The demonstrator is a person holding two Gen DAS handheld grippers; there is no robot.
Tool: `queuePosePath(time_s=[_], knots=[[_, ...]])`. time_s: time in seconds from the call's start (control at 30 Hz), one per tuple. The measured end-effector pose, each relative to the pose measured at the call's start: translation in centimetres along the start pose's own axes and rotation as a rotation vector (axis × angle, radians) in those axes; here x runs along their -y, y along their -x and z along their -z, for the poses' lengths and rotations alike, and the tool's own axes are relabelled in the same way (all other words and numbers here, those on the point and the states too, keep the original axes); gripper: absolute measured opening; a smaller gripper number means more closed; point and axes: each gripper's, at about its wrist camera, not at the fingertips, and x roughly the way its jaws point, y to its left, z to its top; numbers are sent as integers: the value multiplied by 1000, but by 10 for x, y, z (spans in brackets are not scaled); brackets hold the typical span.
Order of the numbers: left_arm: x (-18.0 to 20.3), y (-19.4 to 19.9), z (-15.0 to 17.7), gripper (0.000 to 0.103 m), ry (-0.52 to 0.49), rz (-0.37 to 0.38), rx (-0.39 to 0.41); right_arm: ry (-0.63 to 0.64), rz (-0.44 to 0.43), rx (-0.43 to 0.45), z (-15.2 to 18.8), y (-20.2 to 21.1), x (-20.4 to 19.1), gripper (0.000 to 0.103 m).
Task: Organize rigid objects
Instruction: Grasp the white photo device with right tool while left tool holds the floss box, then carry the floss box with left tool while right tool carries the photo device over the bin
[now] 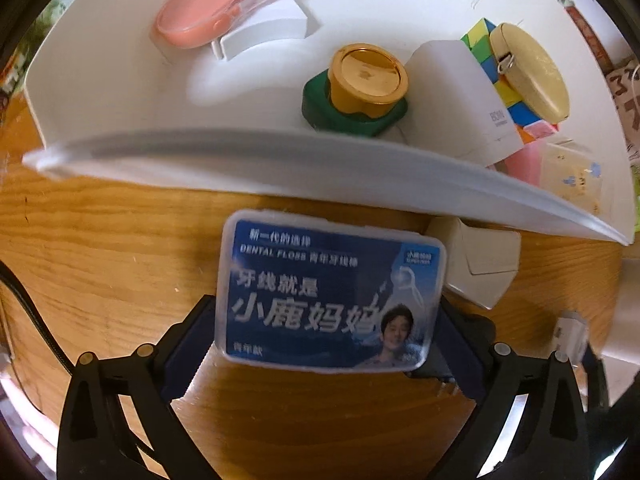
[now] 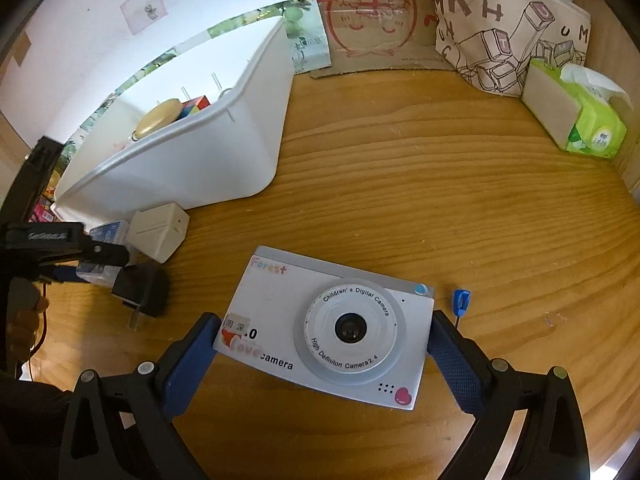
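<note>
My left gripper (image 1: 326,308) points straight down at the wooden table, and its blue pads stand wide on either side of a blue dental floss box (image 1: 332,292). The box lies flat just in front of the white bin (image 1: 240,148), and I see no squeeze on it. In the right wrist view my right gripper (image 2: 324,320) is shut on a white children's toy camera (image 2: 332,328), one pad against each short end, lens facing up. The bin (image 2: 200,160) stands to the left of and beyond it.
The bin holds a pink case (image 1: 216,8), a gold-lidded green jar (image 1: 360,84), a white box (image 1: 460,92), a colour cube (image 1: 508,96) and a beige oval case (image 1: 532,72). On the table lie a white adapter (image 2: 160,232), a black plug (image 2: 140,288), a blue pin (image 2: 460,300), a tissue pack (image 2: 584,120) and a tote bag (image 2: 512,28).
</note>
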Motion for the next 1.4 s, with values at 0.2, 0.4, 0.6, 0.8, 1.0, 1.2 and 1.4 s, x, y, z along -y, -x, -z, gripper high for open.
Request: queuePosePath(time_s=[0.2, 0.4, 0.6, 0.8, 1.0, 1.2, 1.4], knots=[[16, -5, -8, 101, -22, -57, 7, 4, -2, 17, 3, 4, 1, 101], [14, 0, -5, 95, 4, -50, 10, 18, -5, 32, 3, 10, -2, 101], [8, -3, -4, 95, 45, -34, -15, 54, -14, 59, 4, 20, -10, 101], [0, -8, 5, 95, 61, -29, -60, 96, -25, 93, -3, 32, -18, 101], [-10, -12, 17, 95, 114, -21, -110, 108, -64, 113, -16, 41, -23, 101], [-24, 3, 27, 94, 179, -8, -99, 138, -92, 167, -31, 58, -30, 101], [-33, 42, 35, 94, 204, -18, -21, 184, -105, 237, -52, 74, -38, 101]])
